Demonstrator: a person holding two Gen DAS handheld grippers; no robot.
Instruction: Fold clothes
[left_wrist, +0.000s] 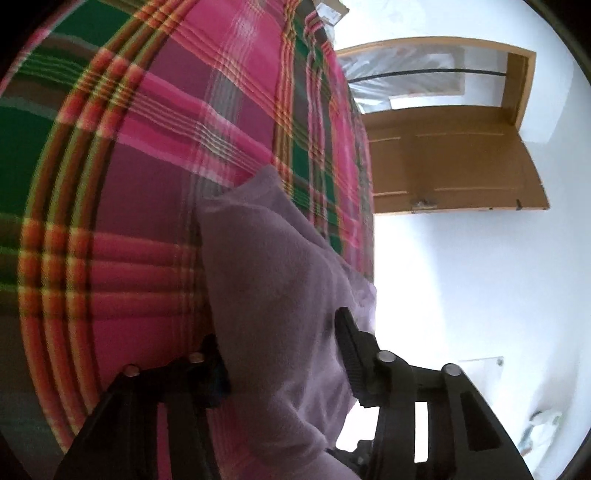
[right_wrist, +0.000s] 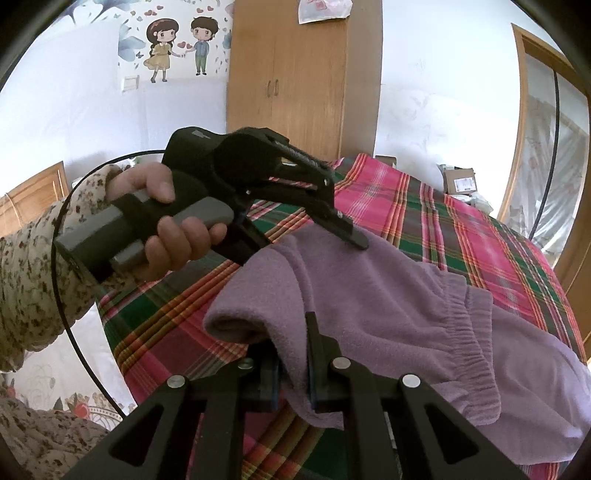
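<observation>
My left gripper (left_wrist: 280, 365) jaws clamped on a soft lilac fleece garment (right_wrist: 388, 295), my right gripper (right_wrist: 291, 369) jaws pinching its folded edge, garment lying on the pink-and-green plaid bed cover (right_wrist: 443, 214), wooden wardrobe (right_wrist: 303, 74) behind

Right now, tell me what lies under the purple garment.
Under the purple garment lies the plaid bedsheet. Whatever lies beneath the garment's middle is covered and cannot be seen.
</observation>
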